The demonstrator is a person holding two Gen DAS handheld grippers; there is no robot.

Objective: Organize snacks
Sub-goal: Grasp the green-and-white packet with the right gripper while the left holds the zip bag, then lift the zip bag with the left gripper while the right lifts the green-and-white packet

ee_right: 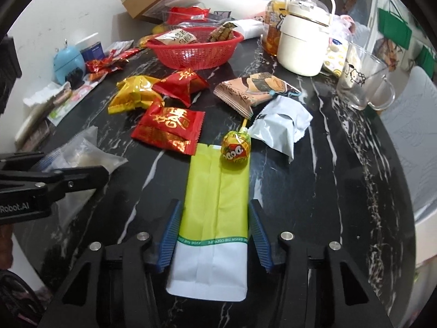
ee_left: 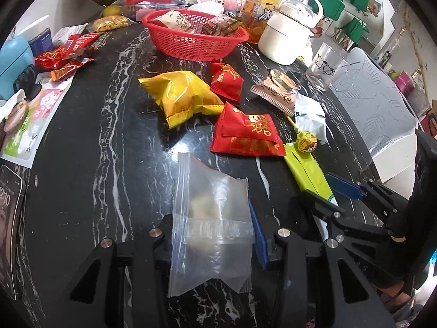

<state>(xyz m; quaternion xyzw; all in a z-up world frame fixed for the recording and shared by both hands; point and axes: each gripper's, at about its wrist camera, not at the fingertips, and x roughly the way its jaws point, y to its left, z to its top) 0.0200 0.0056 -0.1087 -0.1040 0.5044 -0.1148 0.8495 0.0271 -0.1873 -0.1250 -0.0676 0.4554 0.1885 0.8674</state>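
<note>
A red basket (ee_left: 191, 43) (ee_right: 191, 52) with a few snacks stands at the back of the black marble table. Loose snacks lie before it: a yellow packet (ee_left: 185, 95) (ee_right: 133, 93), red packets (ee_left: 245, 134) (ee_right: 169, 125), a brown packet (ee_left: 275, 90) (ee_right: 251, 90), a lollipop (ee_right: 236, 147). My left gripper (ee_left: 213, 232) straddles a clear zip bag (ee_left: 210, 218) lying on the table, jaws open at its sides. My right gripper (ee_right: 214, 232) is open around a green-and-white packet (ee_right: 215, 205) lying flat; it also shows in the left wrist view (ee_left: 338, 199).
A white kettle (ee_left: 289, 30) (ee_right: 303, 38), a drink bottle (ee_left: 256, 13) and a glass mug (ee_right: 363, 79) stand at the back right. More red snacks (ee_left: 65, 54) and a blue device (ee_left: 13, 63) lie at the left. A phone (ee_left: 8, 229) lies at the left edge.
</note>
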